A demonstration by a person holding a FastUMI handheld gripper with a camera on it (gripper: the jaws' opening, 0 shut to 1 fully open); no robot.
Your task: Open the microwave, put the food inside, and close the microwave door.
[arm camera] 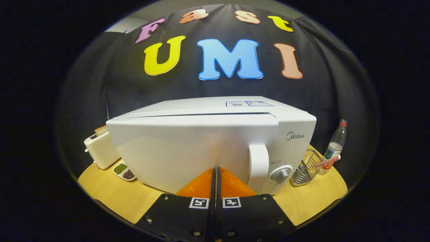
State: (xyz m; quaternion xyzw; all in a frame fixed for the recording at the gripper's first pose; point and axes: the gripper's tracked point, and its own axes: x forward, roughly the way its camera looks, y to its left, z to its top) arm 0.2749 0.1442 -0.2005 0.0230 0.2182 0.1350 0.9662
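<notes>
The microwave point(201, 144) stands in the middle of the desk point(111, 195), its white door point(181, 151) swung slightly ajar or nearly closed; a thin dark seam runs along the top of the door, so I judge it is not fully latched, though I cannot be sure. A white vertical handle point(259, 164) sits at the door's right side, just left of the control panel with its round knob point(280, 174).

The oven looks heavy and rigid and should stay put when the door is pushed or pulled. The door is stiff, smooth and probably slippery on its flat face; the handle is the sensible place to hook or grip for opening, while a flat push on the face near the handle side would do for closing.

The tool point(215, 181) has its fingers pressed together, with nothing between them, their tips right at the lower door face, touching or nearly so.

No food is visible at the fingers. Toward the desk's left edge stands a toaster point(100, 149) with a slice of bread in it, and just in front of it a small dish point(124, 171) of grains. Near the right edge are a wire basket point(305, 169) and a plastic bottle point(334, 146).
</notes>
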